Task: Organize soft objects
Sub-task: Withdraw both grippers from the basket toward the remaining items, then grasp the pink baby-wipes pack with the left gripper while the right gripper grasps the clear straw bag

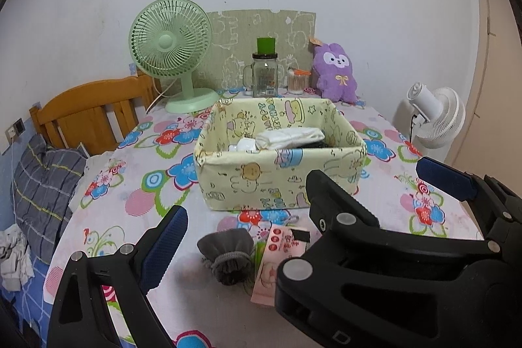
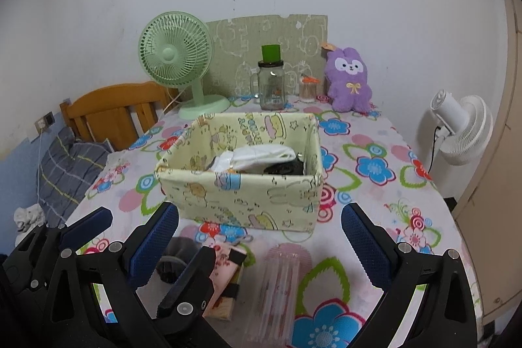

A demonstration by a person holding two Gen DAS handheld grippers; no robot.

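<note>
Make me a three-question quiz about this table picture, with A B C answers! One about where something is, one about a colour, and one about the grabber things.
1. Where is the purple plush bunny?
A. Inside the fabric box
B. At the back of the table by the wall
C. On the floor

2. What colour is the desk fan standing on the table?
A. Light green
B. Red
C. Black

3. How are the left gripper and right gripper right now?
A. Both open and holding nothing
B. Both squeezing a sock
C. One is holding the jar

Answers:
1. B, it sits upright behind the fabric box, next to the glass jar.
2. A, its grille and base are pale green.
3. A, the jaws of each stand wide apart with nothing between them; the grey pouch lies loose on the table.
</note>
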